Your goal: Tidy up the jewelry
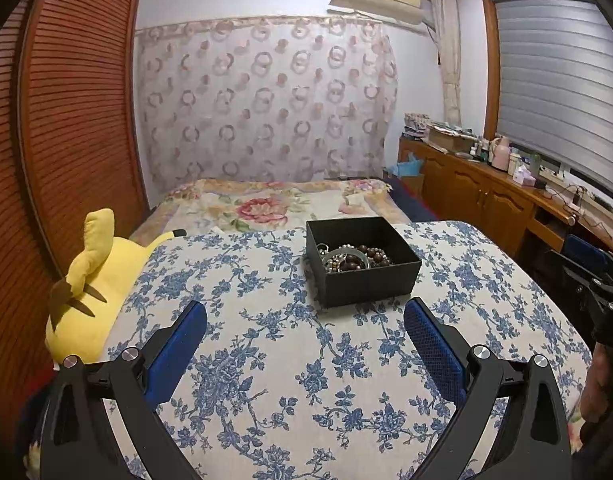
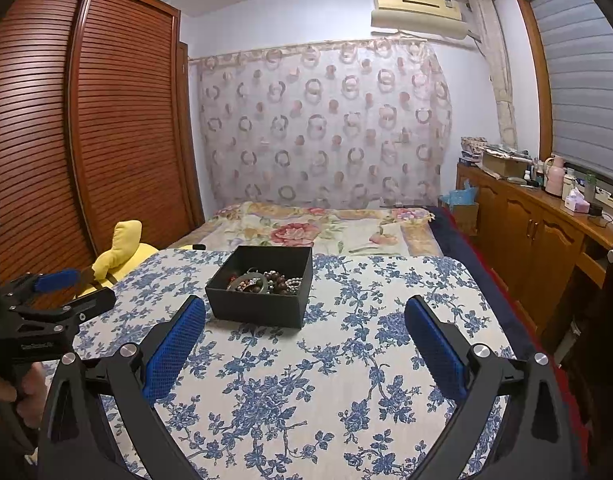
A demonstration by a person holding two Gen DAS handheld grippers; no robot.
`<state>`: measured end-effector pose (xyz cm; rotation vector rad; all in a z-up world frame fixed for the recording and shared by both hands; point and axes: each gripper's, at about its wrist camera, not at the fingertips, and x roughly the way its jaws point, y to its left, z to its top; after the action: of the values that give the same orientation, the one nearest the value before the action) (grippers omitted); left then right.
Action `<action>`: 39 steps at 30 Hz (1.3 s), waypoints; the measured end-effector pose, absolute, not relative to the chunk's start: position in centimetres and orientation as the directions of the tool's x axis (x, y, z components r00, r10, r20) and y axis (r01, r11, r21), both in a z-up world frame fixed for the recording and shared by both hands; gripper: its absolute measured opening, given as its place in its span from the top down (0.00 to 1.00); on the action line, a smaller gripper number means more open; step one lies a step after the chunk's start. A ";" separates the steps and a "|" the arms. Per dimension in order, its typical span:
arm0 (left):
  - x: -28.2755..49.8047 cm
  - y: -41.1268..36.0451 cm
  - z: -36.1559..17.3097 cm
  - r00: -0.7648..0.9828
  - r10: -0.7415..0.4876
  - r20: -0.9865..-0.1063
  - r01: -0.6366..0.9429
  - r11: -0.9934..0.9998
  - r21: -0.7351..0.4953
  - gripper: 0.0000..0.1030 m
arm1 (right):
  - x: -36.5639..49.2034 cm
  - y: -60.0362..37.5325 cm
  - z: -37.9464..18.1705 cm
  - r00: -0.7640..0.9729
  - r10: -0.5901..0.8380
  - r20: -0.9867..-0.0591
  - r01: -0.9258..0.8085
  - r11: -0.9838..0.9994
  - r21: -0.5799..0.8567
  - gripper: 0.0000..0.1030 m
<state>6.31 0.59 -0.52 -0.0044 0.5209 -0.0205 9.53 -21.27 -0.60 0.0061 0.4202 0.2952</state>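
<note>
Both the left claw and right claw hang released over the floral tabletop; a black jewelry box sits toward its far edge, the bed beyond.

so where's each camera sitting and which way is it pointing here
Left wrist: on the left gripper, looking forward over the floral tablecloth at the black box of jewelry; its open blue fingers and the right gripper's edge show.
Right wrist: on the right gripper, facing the same way; the box sits left of centre; its open fingers, left gripper and a hand show.
Shared: box, tablecloth, bed, yellow plush.
</note>
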 end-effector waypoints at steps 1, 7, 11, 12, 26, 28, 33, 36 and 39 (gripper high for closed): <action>6.3 0.6 -0.5 0.868 -0.021 -0.497 0.018 1.000 -0.011 0.07 | 9.5 -21.3 -0.7 0.871 0.282 -0.402 -0.279 0.958 0.068 0.02; 6.3 0.6 -0.5 0.867 -0.021 -0.497 0.018 1.000 -0.011 0.07 | 9.7 -21.3 -1.0 0.871 0.273 -0.409 -0.268 0.961 0.070 0.03; 6.3 0.7 -0.5 0.868 -0.022 -0.496 0.018 1.000 -0.012 0.07 | 9.8 -21.2 -1.0 0.872 0.269 -0.409 -0.265 0.962 0.067 0.02; 6.3 0.7 -0.5 0.868 -0.022 -0.497 0.019 1.000 -0.012 0.07 | 9.8 -21.3 -1.1 0.871 0.270 -0.410 -0.265 0.962 0.069 0.02; 5.9 -0.1 -0.2 0.874 -0.013 -0.486 0.015 1.000 0.001 0.07 | 9.9 -21.6 -1.5 0.872 0.264 -0.413 -0.259 0.963 0.071 0.02; 5.9 -0.2 -0.2 0.874 -0.012 -0.485 0.014 1.000 0.001 0.07 | 9.9 -21.5 -1.4 0.872 0.265 -0.413 -0.259 0.963 0.070 0.02; 5.9 -0.1 -0.3 0.875 -0.011 -0.485 0.015 1.000 0.003 0.07 | 9.9 -21.6 -1.4 0.872 0.264 -0.413 -0.259 0.963 0.071 0.02; 5.8 -0.2 -0.1 0.876 -0.014 -0.483 0.016 1.000 0.000 0.07 | 9.9 -21.6 -1.4 0.871 0.265 -0.413 -0.259 0.963 0.071 0.02; 5.7 -0.2 0.0 0.878 -0.015 -0.479 0.016 1.000 -0.001 0.07 | 9.9 -21.7 -1.4 0.872 0.265 -0.412 -0.259 0.963 0.071 0.02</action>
<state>5.71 -0.23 0.05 0.0031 0.4999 -0.0160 9.94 -21.67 -1.43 0.0140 0.4330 0.2738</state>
